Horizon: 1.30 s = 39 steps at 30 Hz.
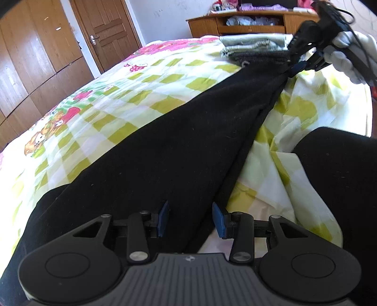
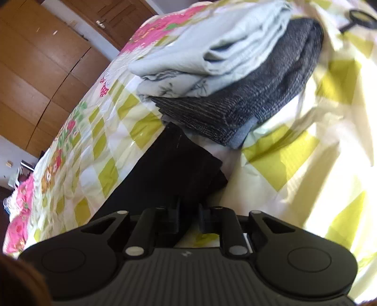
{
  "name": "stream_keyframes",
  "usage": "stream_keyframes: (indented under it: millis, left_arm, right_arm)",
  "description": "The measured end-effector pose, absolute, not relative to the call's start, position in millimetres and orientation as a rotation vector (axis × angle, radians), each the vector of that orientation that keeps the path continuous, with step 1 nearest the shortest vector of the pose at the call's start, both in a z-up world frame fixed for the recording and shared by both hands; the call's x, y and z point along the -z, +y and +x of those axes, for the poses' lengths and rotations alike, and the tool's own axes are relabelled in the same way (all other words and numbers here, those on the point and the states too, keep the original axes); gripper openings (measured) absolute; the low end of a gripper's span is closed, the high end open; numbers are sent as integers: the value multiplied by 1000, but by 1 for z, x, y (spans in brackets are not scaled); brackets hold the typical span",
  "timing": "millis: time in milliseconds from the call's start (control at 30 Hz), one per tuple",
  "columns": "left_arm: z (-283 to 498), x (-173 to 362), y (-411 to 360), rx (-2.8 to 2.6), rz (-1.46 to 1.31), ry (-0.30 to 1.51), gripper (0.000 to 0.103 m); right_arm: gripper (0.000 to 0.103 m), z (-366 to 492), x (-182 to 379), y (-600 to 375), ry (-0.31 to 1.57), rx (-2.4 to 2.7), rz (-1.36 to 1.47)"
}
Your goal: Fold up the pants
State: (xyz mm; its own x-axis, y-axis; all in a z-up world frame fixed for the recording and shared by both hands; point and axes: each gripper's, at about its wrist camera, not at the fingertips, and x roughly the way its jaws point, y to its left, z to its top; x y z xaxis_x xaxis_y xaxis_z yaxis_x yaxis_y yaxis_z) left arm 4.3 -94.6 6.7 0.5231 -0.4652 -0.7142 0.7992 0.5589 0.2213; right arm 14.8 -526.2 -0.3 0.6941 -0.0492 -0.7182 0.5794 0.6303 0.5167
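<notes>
Black pants [image 1: 179,141] lie lengthwise on the checked bedspread [image 1: 122,98], running from my left gripper up to my right gripper. The left gripper [image 1: 192,219] is open over the wide end, blue pads apart, with black cloth lying between and under them. In the left wrist view my right gripper [image 1: 295,68], held by a white-gloved hand [image 1: 344,58], pinches the bunched narrow end. In the right wrist view the right gripper [image 2: 189,219] has its fingers close together on the black pants [image 2: 174,164], and the leg end sticks out beyond them.
A stack of folded clothes, a pale garment [image 2: 212,51] on a dark grey knit [image 2: 259,103], sits just past the leg end. The person's black-clad leg [image 1: 334,169] is at the right. A wooden wardrobe [image 1: 30,58], door [image 1: 106,30] and dresser [image 1: 247,21] stand beyond the bed.
</notes>
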Motion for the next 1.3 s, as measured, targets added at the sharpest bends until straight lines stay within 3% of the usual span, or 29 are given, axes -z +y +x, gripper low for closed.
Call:
stream_keyframes:
  millis: [267,500,667,900,967,1000,1200,1300]
  left_arm:
    - [2,2,-88,816,626,628,53]
    - [8,6,-88,753,648,580,53]
    - [20,-1,-80,750,540,601,44]
    - [26,-7,-71,763,451,629,41]
    - [23,-7,-71,777,462,626,41]
    - [21,-7,-70,782,479,623,41]
    - [7,5,-65,729,629,584,41]
    - [9,4,-63,694,631,588,26]
  right_arm:
    - [19,6,-69,-400,765,38,179]
    - [18,36,-34,-250,771,-418,-473]
    - [24,44,-8,-217,779,-518,-645]
    - [28,42,5,-196,744,-598,-735]
    - [21,44,13,-193,716,-562,-756]
    - [5,48,16,-192,721,-533,-756]
    - [3,49,-2,-203,734,-508,-623]
    - [3,46,-10,-208,731,-503,-578]
